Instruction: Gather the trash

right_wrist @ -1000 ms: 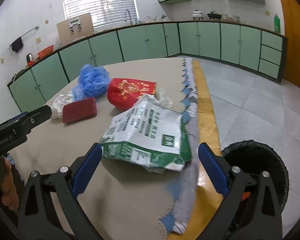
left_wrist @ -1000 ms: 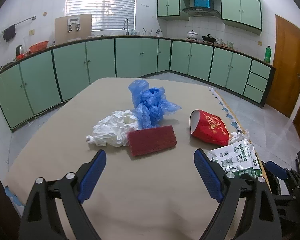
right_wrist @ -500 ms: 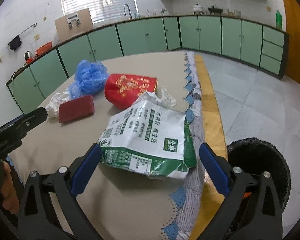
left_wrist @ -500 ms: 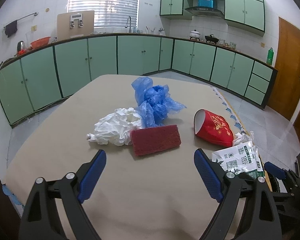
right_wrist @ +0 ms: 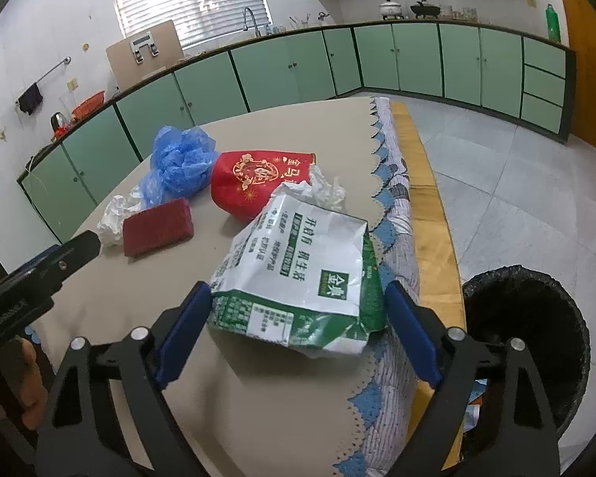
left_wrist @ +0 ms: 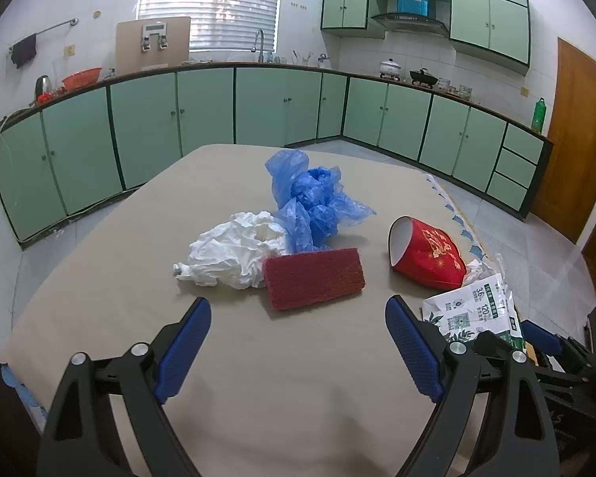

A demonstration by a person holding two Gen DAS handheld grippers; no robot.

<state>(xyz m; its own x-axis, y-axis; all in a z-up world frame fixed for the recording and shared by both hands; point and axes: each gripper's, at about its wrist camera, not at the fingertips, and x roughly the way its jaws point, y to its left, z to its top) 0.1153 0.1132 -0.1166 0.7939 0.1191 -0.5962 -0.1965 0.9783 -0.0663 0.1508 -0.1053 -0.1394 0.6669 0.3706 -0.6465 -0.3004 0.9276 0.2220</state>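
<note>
Trash lies on a beige table (left_wrist: 111, 270): a dark red sponge (left_wrist: 314, 277), crumpled white paper (left_wrist: 228, 254), a blue plastic bag (left_wrist: 312, 198), a red paper cup on its side (left_wrist: 427, 253) and a white-and-green empty package (right_wrist: 298, 266). My left gripper (left_wrist: 298, 314) is open and empty, just short of the sponge. My right gripper (right_wrist: 298, 298) is open, its fingers on either side of the package's near end. The package also shows in the left wrist view (left_wrist: 476, 306), with my right gripper's blue finger pad (left_wrist: 540, 332) beside it.
A black-lined trash bin (right_wrist: 524, 342) stands on the floor right of the table. A patterned cloth edge (right_wrist: 393, 214) hangs over the table's right side. Green cabinets (left_wrist: 202, 107) run along the walls behind. My left gripper's body (right_wrist: 39, 274) reaches in from the left.
My right gripper has moved forward, so the package now lies between its fingers. My left gripper has shifted slightly; the trash has not moved.
</note>
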